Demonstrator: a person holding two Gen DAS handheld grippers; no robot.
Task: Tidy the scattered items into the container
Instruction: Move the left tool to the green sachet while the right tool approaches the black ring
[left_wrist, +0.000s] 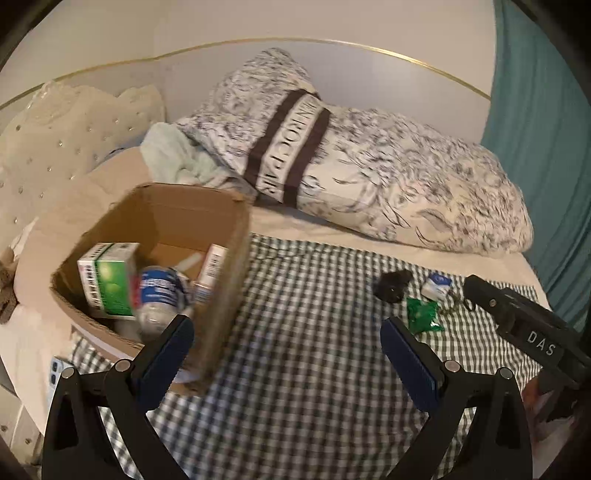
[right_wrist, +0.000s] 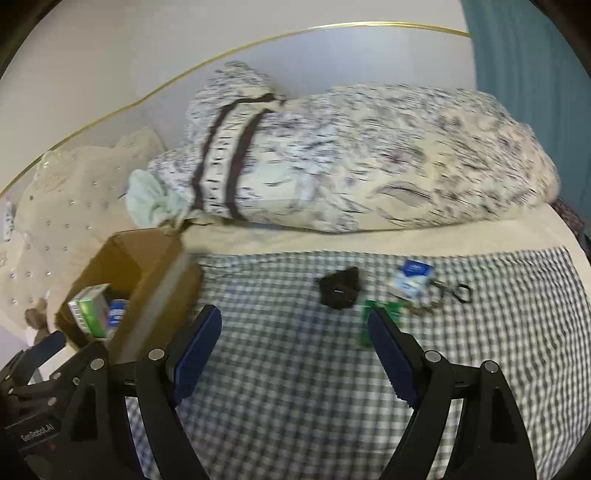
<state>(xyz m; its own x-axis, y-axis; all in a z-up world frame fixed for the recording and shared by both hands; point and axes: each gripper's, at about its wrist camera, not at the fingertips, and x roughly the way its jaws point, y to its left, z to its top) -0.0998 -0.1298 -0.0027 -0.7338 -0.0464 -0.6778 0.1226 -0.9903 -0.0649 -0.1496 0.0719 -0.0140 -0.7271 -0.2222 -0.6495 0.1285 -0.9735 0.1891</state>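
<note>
A cardboard box (left_wrist: 221, 236) stands on the checked cloth (left_wrist: 303, 332) at the left; it also shows in the right wrist view (right_wrist: 155, 280). It holds a green-white carton (left_wrist: 107, 280), a blue-labelled bottle (left_wrist: 159, 295) and another small carton (left_wrist: 212, 269). On the cloth to the right lie a black item (left_wrist: 391, 286), a green packet (left_wrist: 423, 314), a blue-white packet (left_wrist: 437, 286) and keys (right_wrist: 447, 291). My left gripper (left_wrist: 288, 339) is open and empty beside the box's near corner. My right gripper (right_wrist: 295, 332) is open and empty, short of the black item (right_wrist: 340, 288) and green packet (right_wrist: 364, 325).
A patterned pillow (left_wrist: 369, 162) and a mint towel (left_wrist: 173, 155) lie behind the cloth. A cream studded cushion (left_wrist: 55, 140) lies at the left. A teal curtain (left_wrist: 535, 129) hangs at the right. The bed's edge runs at the left and right.
</note>
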